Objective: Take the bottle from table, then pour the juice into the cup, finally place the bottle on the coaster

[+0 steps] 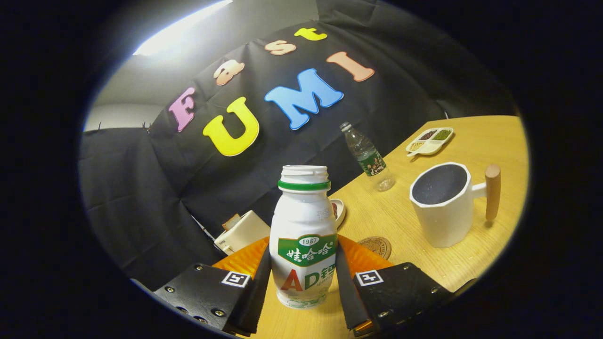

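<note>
The gripper point(304, 278) has its two fingers closed against the sides of a white yoghurt-drink bottle point(303, 240), one finger pressing on its left flank and the other on its right, so the jaws are clamped on the bottle. The bottle stands upright between the fingers, its cap off and its threaded mouth open above a green neck ring; its base looks to be at or just above the wooden table point(414, 226), and whether it touches cannot be told.

To the right of the bottle, a little farther off, stands a white faceted cup point(443, 207) with a dark inside and a wooden peg handle pointing right. Between the bottle and the cup, nearer the fingers, a round brown coaster point(378, 246) lies flat on the table, partly hidden behind the right finger.

Farther away, beyond the cup, a clear plastic water bottle point(369, 157) with a green label stands near the table's far edge. To the far right of it lies a small divided dish point(429, 141) holding grains of different colours. Just behind the held bottle a small round dish point(338, 210) peeks out, and to the left of the bottle sits a cream box-shaped object point(241, 231), what it is unclear.
</note>
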A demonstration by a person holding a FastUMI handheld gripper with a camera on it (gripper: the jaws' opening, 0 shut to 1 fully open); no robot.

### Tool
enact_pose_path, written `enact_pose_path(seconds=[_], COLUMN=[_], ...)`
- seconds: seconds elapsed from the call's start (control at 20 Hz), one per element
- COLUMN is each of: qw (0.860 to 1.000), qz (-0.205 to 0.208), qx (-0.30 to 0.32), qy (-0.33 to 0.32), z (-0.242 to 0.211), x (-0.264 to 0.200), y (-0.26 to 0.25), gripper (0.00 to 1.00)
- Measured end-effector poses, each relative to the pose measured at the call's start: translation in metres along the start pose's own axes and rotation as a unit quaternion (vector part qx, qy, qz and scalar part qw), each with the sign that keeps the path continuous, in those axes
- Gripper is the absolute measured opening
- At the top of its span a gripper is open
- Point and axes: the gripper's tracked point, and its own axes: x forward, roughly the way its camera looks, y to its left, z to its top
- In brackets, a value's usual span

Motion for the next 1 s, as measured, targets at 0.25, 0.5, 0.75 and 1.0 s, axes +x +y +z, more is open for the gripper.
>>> enact_pose_path(seconds=[0.25,0.5,0.75,1.0], qw=[0.996,0.991,0.987,0.984], qz=[0.007,0.011,0.011,0.005], qx=[0.087,0.129,0.160,0.176], qy=[-0.010,-0.014,-0.018,-0.022], z=[0.003,0.002,0.006,0.008], x=[0.004,0.006,0.008,0.009], y=[-0.008,-0.010,-0.012,-0.015], gripper=[0.67,0.66,0.66,0.66])
